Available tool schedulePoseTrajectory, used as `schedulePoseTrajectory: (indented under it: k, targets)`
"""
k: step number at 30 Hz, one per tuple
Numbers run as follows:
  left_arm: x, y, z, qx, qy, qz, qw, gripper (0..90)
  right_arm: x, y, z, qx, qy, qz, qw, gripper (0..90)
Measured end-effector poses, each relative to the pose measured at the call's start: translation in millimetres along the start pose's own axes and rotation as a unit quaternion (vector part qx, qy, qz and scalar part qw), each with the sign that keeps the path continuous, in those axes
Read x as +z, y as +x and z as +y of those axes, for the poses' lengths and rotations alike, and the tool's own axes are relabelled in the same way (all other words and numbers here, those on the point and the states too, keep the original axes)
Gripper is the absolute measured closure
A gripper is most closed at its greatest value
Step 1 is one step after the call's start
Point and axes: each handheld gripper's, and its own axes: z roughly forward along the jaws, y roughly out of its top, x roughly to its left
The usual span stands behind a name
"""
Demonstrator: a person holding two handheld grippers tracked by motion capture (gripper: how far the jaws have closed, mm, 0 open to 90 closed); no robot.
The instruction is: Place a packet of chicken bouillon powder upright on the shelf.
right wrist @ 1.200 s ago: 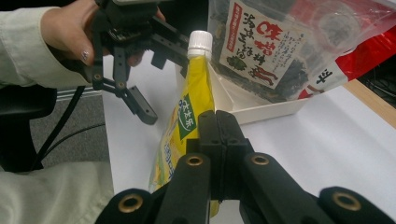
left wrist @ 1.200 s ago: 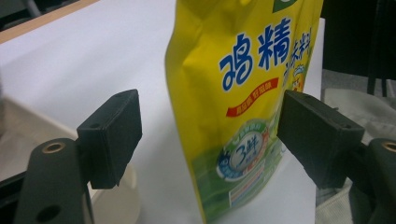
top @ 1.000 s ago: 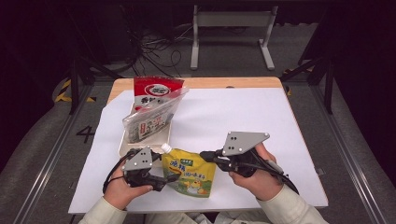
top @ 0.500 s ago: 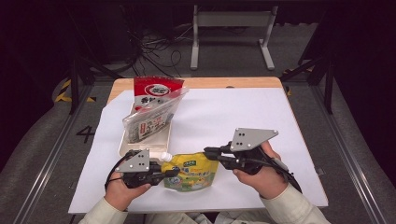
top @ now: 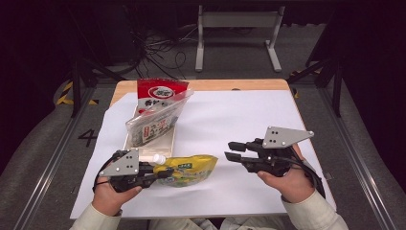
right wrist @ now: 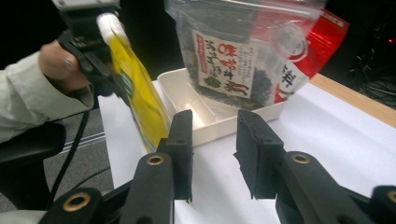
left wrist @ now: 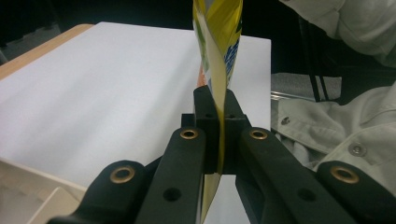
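The left tongs (top: 163, 173) are sitting low at the near left of the white-covered bench (top: 239, 120), their jaws pressed together on the edge of a glossy yellow plastic pouch with green and blue print and a white screw spout (top: 189, 168). In the left gripper view, the left tongs (left wrist: 215, 105) are pinching the thin yellow film flat between both jaws, and the pouch (left wrist: 219, 42) is rising edge-on beyond them. From above, the pouch is stretching sideways from those jaws toward the middle of the bench, its white spout lying just beside the grey plate of the left tongs.

The right tongs (top: 234, 151) are hovering at the near right, well apart from the pouch, with their jaws standing parted and nothing between them. In the right gripper view, the right tongs (right wrist: 212, 140) are showing a clear gap, and the pouch (right wrist: 137, 88) is hanging beyond the left jaw.

Behind the pouch, a shallow cream rectangular plastic tray (top: 165, 139) is holding a clear zip bag of dark dried food with a printed label (top: 155, 122), which is leaning against a red printed packet (top: 160, 91). The tray's divided inside (right wrist: 210, 112) is showing in the right gripper view, with the clear bag (right wrist: 233, 51) standing in it.
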Motion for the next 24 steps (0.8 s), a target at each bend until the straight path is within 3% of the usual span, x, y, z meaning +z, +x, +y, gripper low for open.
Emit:
schedulePoseTrajectory:
  k: [15,24]
  targets:
    - [-51.3,8.5,19.3,-0.011,-0.046,0.035,0.9983,89.8,-8.6,-19.0,-23.7,0.038,0.005,-0.016,0.9991,63.1]
    - [-67.9,16.5,24.0,-0.008,-0.058,0.06,0.9965,89.8,-10.8,-25.7,-31.6,0.054,0.009,-0.02,0.9983,62.9]
